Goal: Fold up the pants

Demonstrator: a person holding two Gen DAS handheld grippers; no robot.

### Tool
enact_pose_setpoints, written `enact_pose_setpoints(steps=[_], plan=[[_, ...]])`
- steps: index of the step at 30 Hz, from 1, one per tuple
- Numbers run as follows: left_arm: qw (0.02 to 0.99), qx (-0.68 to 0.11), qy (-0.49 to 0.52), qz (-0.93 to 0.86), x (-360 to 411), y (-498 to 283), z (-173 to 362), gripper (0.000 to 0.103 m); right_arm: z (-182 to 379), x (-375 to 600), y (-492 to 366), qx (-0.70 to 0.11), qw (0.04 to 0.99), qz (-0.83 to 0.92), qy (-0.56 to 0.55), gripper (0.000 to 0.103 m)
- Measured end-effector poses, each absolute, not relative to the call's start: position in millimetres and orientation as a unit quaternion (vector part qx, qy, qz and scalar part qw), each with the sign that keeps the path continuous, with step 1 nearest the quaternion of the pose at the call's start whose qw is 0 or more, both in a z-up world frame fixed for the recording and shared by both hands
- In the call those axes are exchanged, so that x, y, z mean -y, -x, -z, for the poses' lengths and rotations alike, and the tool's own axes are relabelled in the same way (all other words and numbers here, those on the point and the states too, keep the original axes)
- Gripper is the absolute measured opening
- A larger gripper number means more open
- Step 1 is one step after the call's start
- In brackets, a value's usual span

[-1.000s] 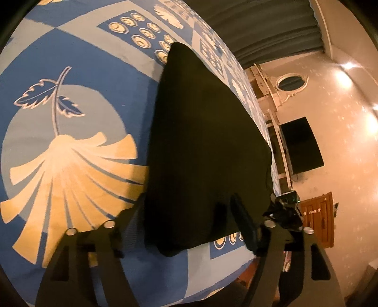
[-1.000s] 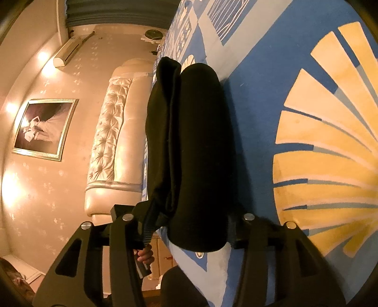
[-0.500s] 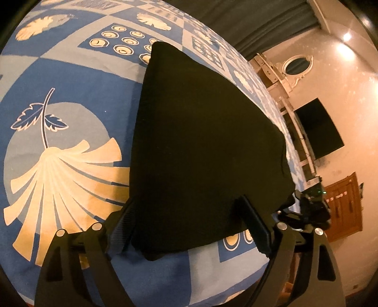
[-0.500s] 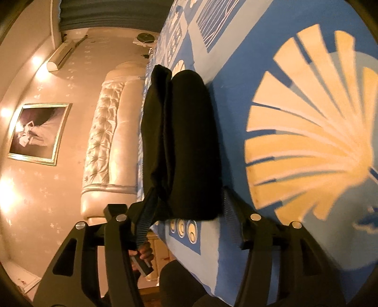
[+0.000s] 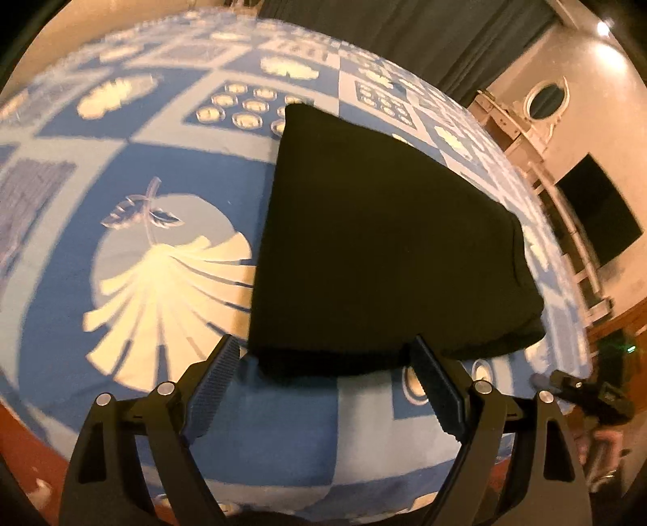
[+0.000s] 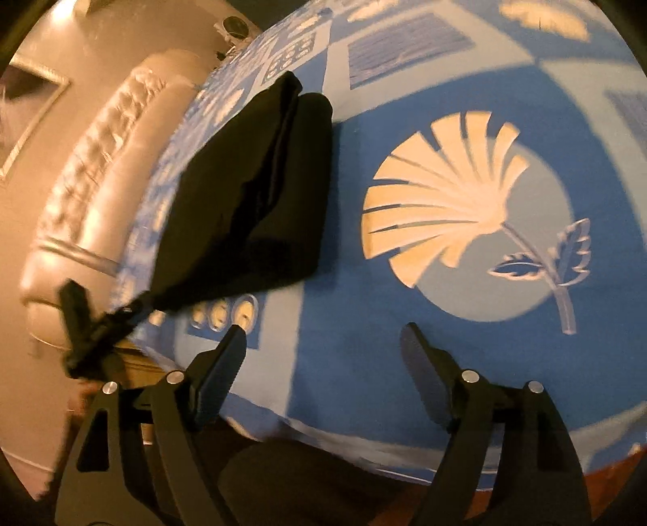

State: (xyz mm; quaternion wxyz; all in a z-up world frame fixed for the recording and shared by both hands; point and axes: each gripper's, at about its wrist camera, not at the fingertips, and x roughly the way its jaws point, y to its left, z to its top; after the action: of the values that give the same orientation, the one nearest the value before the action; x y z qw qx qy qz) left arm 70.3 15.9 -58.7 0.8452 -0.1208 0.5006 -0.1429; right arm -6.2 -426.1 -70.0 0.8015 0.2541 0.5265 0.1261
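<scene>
The black pants (image 5: 380,242) lie folded into a thick wedge on the blue patterned bedspread (image 5: 170,170). My left gripper (image 5: 323,352) is open, its fingertips on either side of the bundle's near edge with the pads clear of the cloth. In the right wrist view the pants (image 6: 250,194) lie up and to the left, layered edges showing. My right gripper (image 6: 323,329) hangs over bare bedspread (image 6: 364,344) with its jaws opening and nothing between them. Each view catches the other gripper, blurred: the right one (image 5: 586,396) and the left one (image 6: 81,323).
A cream tufted headboard (image 6: 81,170) runs along the bed's far side, with a framed picture (image 6: 28,93) on the wall. A dark curtain (image 5: 404,36), a round mirror (image 5: 544,99) and a dark screen (image 5: 598,210) stand beyond the bed. The bed's near edge drops to a reddish floor (image 5: 24,445).
The right gripper let go of the folded pants, opened and drew back to the right. The left gripper widened and pulled back and up. The pants stayed in place.
</scene>
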Motion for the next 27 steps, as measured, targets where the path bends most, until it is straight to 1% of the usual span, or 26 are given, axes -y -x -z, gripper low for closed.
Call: enact_pose_setpoints(steps=[3,7,14,15,17,21,25,27], plan=[[0.86,-0.485,0.092,0.127,-12,-52,48,0.085,59,421,15,-0.508,0.82,-0.111,-0.238,0.079],[0.874,-0.464,0.092,0.112,-14,-29,38,0.085,46,407,23,-0.481,0.85,-0.082,-0.201,0.08],[0.896,-0.429,0.074,0.085,-4,-13,22,0.085,19,374,32,-0.425,0.898,-0.034,-0.112,0.081],[0.901,-0.421,0.065,0.084,-1,-14,19,0.085,14,369,34,-0.414,0.904,-0.028,-0.105,0.084],[0.908,-0.408,0.05,0.083,3,-13,14,0.085,7,363,37,-0.393,0.913,-0.016,-0.111,0.088],[0.917,-0.39,0.032,0.075,8,-11,8,0.085,8,348,40,-0.367,0.921,-0.011,-0.133,0.088],[0.918,-0.392,0.02,0.063,7,-14,7,0.085,14,329,42,-0.354,0.929,-0.002,-0.113,0.088],[0.915,-0.397,0.03,0.059,3,-17,8,0.085,19,320,41,-0.354,0.93,0.0,-0.099,0.088]])
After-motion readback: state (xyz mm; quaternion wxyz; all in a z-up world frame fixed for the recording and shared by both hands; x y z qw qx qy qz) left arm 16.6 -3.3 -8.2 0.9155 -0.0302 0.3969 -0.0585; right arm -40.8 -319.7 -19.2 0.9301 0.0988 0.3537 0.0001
